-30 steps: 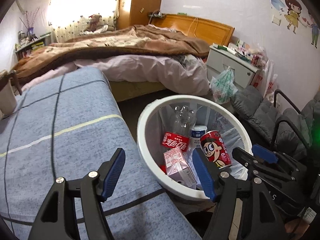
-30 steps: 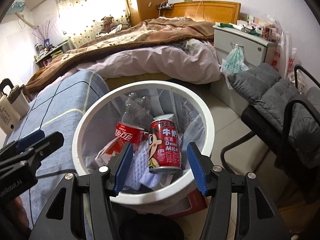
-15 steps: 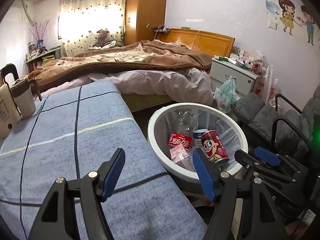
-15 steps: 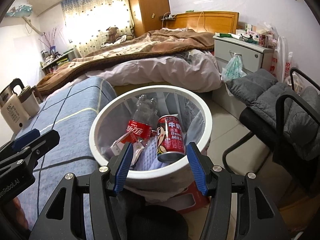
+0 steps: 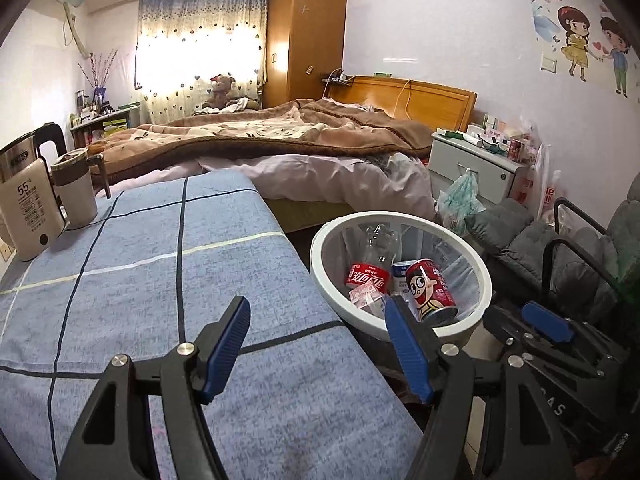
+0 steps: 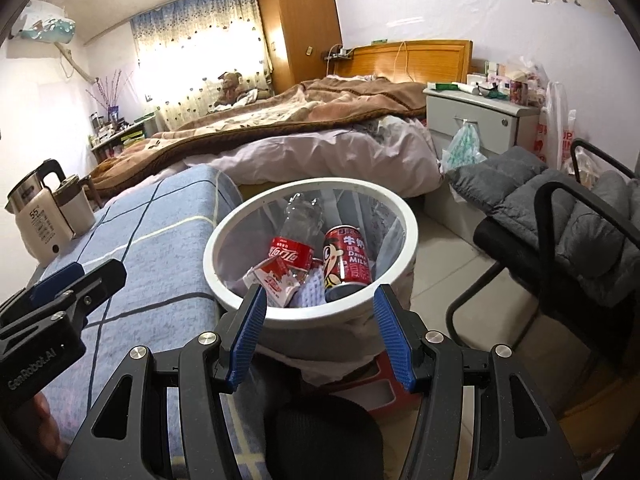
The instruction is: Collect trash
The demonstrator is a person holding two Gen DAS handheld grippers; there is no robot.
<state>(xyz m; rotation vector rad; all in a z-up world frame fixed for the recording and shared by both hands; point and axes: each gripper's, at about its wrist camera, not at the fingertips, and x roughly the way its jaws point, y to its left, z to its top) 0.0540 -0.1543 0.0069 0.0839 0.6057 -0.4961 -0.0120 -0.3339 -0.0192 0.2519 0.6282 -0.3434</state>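
Ana: Bedroom, unmade bed (image 5: 280, 140) at the back, and a blue checked tablecloth (image 5: 160, 280) up front with a kettle (image 5: 24, 200) at its far left corner. Where is the trash?

Ben: All in the white bin (image 6: 404, 216) beside the table's right edge: 1 red milk can (image 6: 348, 256) leaning upright, 1 clear cola bottle (image 6: 298, 236) tilted neck-up, 1 crumpled carton (image 6: 272, 280).

Ana: And the tongs?

Ben: Both spread, nothing between them. The left gripper (image 5: 316, 344) hangs over the table's near right corner, with the bin ahead to its right. The right gripper (image 6: 318, 332) faces the bin's near rim head-on, so I judge it the nearer one.

Ana: Anything left on the cloth?

Ben: No loose trash that I can see.
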